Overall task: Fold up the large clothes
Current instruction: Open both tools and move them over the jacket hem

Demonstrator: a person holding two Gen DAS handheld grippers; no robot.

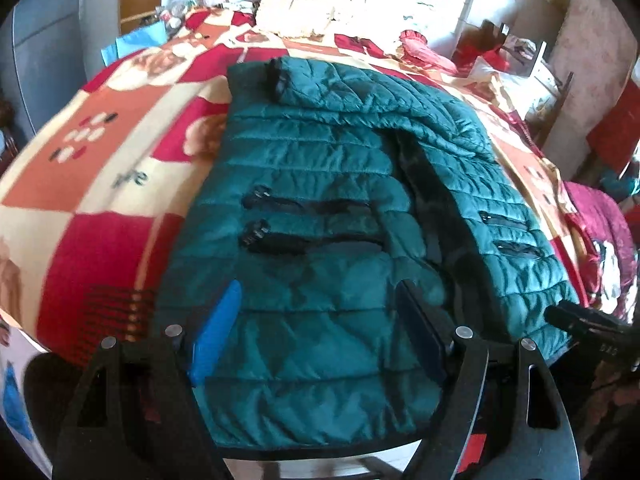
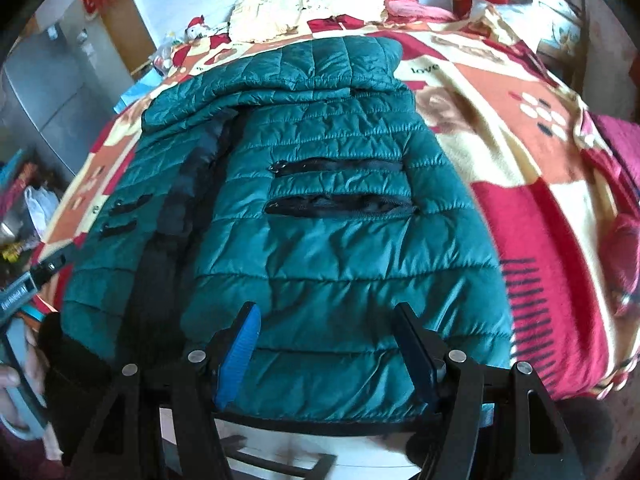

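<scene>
- Left wrist view: the green quilted jacket lies flat on the bed, front side up, on a red, orange and cream blanket. Its hem hangs at the near edge of the bed, and its collar points toward the pillow at the far end.
- The left tool hovers over the hem with its jaws standing wide apart and nothing between the pads; the blue pad is on the left, the dark one on the right. The tip of the other tool shows at the right edge.
- Right wrist view: the right tool sits over the other half of the hem, also well open and holding nothing. The zip runs up the jacket left of centre, and two pocket zips lie across the panel ahead.
- Handling, as I judge it: the jacket looks light, puffy and soft, with a shiny shell that may slip between the pads. It will sag and spring back rather than crease.
- The bound hem edge looks the firmest place to pinch, one tool at each corner, taking both layers deep in the jaws.
</scene>
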